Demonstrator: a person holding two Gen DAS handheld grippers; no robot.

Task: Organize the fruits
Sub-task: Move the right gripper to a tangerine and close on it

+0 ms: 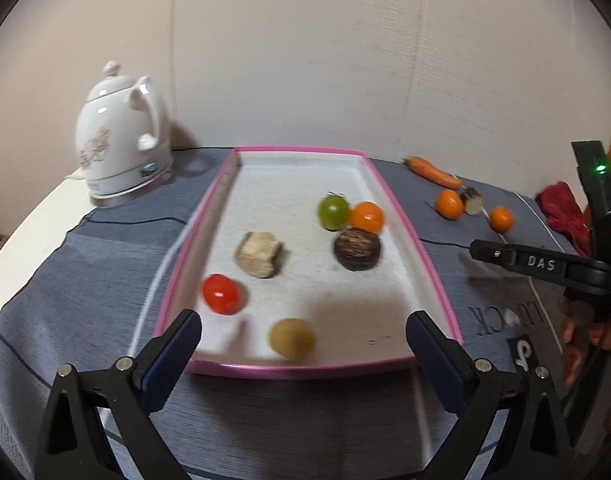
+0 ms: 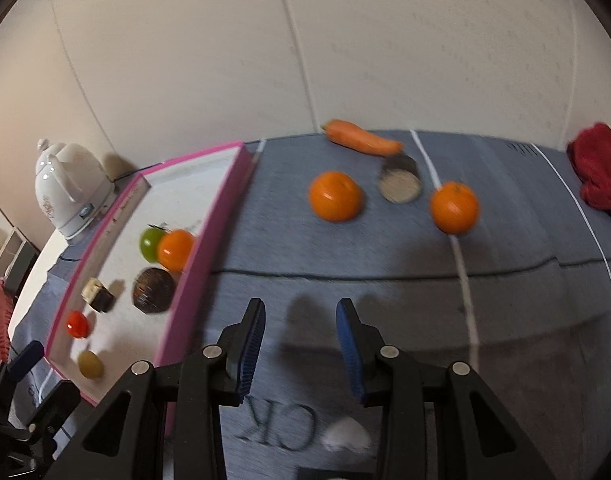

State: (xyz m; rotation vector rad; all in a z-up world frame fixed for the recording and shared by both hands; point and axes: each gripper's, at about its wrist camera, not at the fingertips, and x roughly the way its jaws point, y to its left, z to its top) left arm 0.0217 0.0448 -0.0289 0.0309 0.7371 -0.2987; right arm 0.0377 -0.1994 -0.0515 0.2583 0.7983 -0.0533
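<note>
A pink-rimmed white tray (image 1: pixel 417 240) holds a red tomato (image 1: pixel 221 294), a yellow-green fruit (image 1: pixel 292 338), a tan block (image 1: pixel 259 260), a dark brown round fruit (image 1: pixel 357 249), a green fruit (image 1: pixel 332 211) and an orange (image 1: pixel 367 217). My left gripper (image 1: pixel 303 330) is open and empty over the tray's near end. Two oranges (image 2: pixel 336 196) (image 2: pixel 454 207), a carrot (image 2: pixel 363 142) and a cut cylinder (image 2: pixel 399 184) lie on the grey cloth right of the tray (image 2: pixel 193 264). My right gripper (image 2: pixel 299 344) is open and empty above the cloth, short of the oranges.
A white kettle (image 1: pixel 119 140) stands at the tray's far left. A red cloth (image 2: pixel 601 176) lies at the far right. The wall is close behind the table. The right gripper shows at the right edge of the left wrist view (image 1: pixel 545 264).
</note>
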